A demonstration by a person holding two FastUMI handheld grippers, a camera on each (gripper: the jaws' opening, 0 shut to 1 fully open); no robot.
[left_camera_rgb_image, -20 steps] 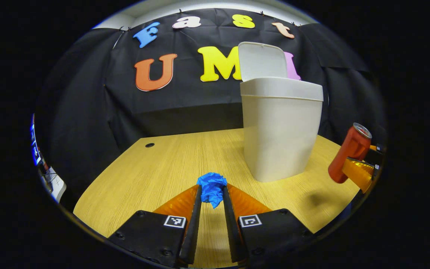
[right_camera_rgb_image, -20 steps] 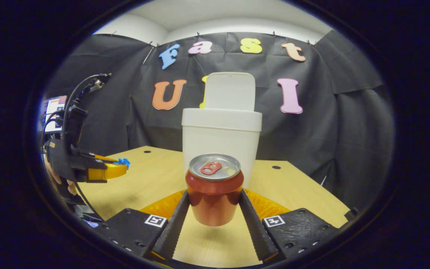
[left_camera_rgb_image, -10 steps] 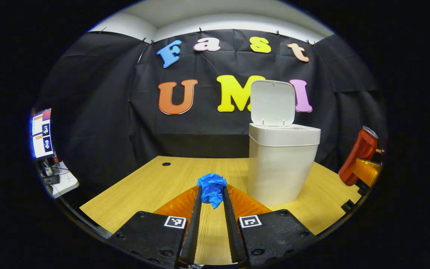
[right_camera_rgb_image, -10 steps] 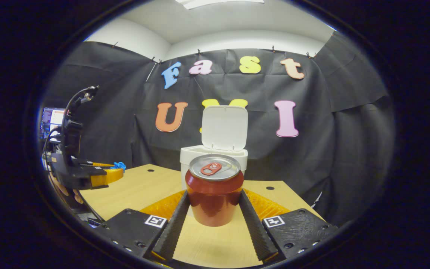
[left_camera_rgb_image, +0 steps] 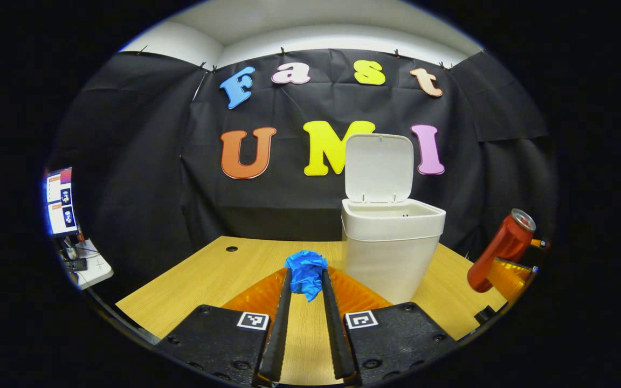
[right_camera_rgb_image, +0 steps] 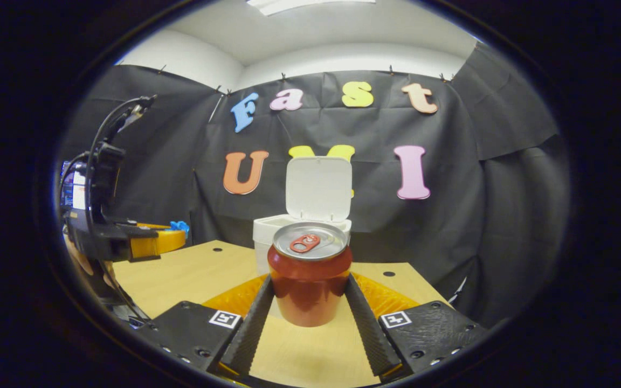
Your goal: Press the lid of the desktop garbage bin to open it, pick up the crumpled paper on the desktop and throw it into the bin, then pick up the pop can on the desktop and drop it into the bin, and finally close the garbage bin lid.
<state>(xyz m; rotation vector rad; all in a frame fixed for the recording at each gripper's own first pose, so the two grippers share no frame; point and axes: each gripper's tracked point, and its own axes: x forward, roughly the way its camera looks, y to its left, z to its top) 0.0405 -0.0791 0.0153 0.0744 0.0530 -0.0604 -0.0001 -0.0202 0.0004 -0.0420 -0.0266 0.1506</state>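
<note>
A white bin (left_camera_rgb_image: 391, 253) stands on the wooden desk (left_camera_rgb_image: 219, 272), its lid (left_camera_rgb_image: 379, 168) tipped up open. My left gripper (left_camera_rgb_image: 306, 280) is shut on the crumpled blue paper (left_camera_rgb_image: 305, 272), held above the desk to the left of the bin and lower than its rim. My right gripper (right_camera_rgb_image: 310, 285) is shut on the red pop can (right_camera_rgb_image: 309, 277), upright and lifted off the desk, with the bin (right_camera_rgb_image: 267, 231) behind it. In the left gripper view the can (left_camera_rgb_image: 499, 250) hangs tilted at the bin's right. In the right gripper view the left gripper (right_camera_rgb_image: 173, 237) with the paper (right_camera_rgb_image: 179, 226) is at the far left.
Round cable holes (left_camera_rgb_image: 231, 249) (right_camera_rgb_image: 389, 274) mark the desk. A monitor (left_camera_rgb_image: 60, 200) and a small white side table (left_camera_rgb_image: 87, 267) stand off the desk's left edge. Black cloth closes off the back and sides.
Both grippers have risen with their loads over the last second; the bin's open top now shows from slightly above. In the last half second the can has come closer to the bin.
</note>
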